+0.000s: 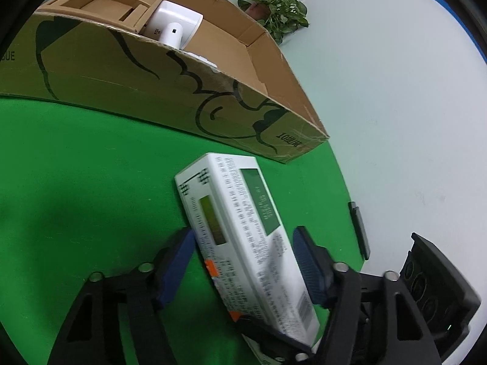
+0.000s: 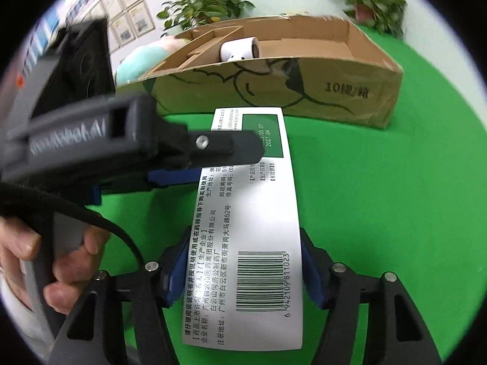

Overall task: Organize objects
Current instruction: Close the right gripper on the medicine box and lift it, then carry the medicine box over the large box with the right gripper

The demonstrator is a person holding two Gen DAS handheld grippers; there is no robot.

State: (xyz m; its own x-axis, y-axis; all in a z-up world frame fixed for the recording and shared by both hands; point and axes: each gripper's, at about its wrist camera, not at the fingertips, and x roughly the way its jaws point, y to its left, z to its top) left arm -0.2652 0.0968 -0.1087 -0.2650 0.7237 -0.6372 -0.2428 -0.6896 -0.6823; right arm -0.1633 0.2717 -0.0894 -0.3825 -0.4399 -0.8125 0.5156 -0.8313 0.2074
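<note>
A long white medicine box (image 2: 252,228) with green panels and a barcode is held above the green table. My right gripper (image 2: 243,261) is shut on its near end, blue pads against both long sides. My left gripper (image 1: 243,258) straddles the same box (image 1: 240,228); its left pad touches the box and its right pad (image 1: 307,261) stands a little off it. The left gripper's finger (image 2: 225,149) crosses over the box in the right wrist view. Behind stands an open cardboard box (image 1: 146,73) holding a white device (image 1: 173,24), also in the right wrist view (image 2: 240,48).
Cardboard inserts (image 1: 118,3) fill the box's left part. Potted plants (image 2: 207,3) stand behind the cardboard box (image 2: 274,85) by the wall. A plush toy (image 2: 143,57) lies to its left. The green table (image 2: 395,213) ends at a pale floor (image 1: 395,121) on the right.
</note>
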